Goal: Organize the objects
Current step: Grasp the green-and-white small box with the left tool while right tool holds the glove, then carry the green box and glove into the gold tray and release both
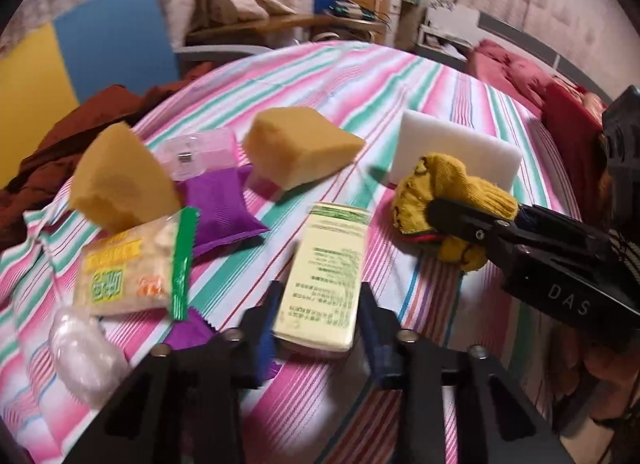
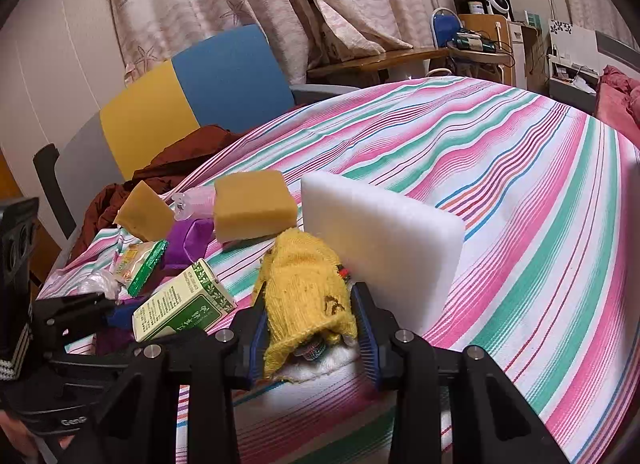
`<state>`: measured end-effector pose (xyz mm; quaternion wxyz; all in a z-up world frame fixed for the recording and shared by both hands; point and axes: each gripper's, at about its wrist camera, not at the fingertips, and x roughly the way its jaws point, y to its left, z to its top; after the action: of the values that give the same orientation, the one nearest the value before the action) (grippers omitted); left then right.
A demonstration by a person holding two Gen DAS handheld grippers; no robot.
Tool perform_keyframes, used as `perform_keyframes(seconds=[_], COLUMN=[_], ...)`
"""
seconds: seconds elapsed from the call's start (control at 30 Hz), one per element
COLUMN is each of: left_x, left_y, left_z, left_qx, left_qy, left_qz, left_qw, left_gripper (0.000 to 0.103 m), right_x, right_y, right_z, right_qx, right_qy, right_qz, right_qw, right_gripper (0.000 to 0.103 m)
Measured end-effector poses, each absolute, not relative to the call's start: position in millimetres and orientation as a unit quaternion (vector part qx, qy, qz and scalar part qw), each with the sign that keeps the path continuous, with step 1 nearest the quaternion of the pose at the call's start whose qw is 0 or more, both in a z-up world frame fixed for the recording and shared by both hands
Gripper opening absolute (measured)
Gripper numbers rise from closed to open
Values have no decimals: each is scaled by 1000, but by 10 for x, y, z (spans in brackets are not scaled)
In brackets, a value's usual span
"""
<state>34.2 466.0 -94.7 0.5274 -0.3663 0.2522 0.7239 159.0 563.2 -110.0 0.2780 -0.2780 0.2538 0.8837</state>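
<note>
My left gripper (image 1: 318, 296) is shut on a pale yellow box with green print (image 1: 326, 268), which also shows in the right wrist view (image 2: 182, 300). My right gripper (image 2: 312, 316) is shut on a yellow knitted glove (image 2: 306, 288), also seen in the left wrist view (image 1: 440, 199). A white foam block (image 2: 384, 252) stands upright right behind the glove. Two orange sponges (image 1: 120, 179) (image 1: 300, 143), a purple packet (image 1: 224, 207), a snack bag with a green edge (image 1: 132, 268) and a pink clear case (image 1: 196, 151) lie on the striped cloth.
A wrapped clear bundle (image 1: 80, 348) lies at the near left. A brown garment (image 2: 176, 159) is heaped at the table's left edge before a blue and yellow chair (image 2: 192, 95). Red bedding (image 1: 540, 91) lies at the far right.
</note>
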Motion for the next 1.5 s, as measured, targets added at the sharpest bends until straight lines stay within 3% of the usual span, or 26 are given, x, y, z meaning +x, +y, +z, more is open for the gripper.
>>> perform_keyframes(seconds=[0.7, 1.17, 1.5], left_x=[616, 865, 695], left_y=[3677, 2664, 1719], left_z=[-950, -674, -418], left_qx=[-339, -329, -315], left_qy=[191, 120, 58], left_qz=[804, 828, 876], left_qw=[450, 439, 361], left_gripper=[30, 30, 30], right_x=[1637, 1389, 941], right_y=[5128, 4383, 3538], right_z=[-995, -812, -458], right_qx=[-295, -328, -329], right_qy=[237, 257, 220], right_qz=[890, 897, 918], right_qw=[256, 145, 29], right_gripper=[32, 31, 31])
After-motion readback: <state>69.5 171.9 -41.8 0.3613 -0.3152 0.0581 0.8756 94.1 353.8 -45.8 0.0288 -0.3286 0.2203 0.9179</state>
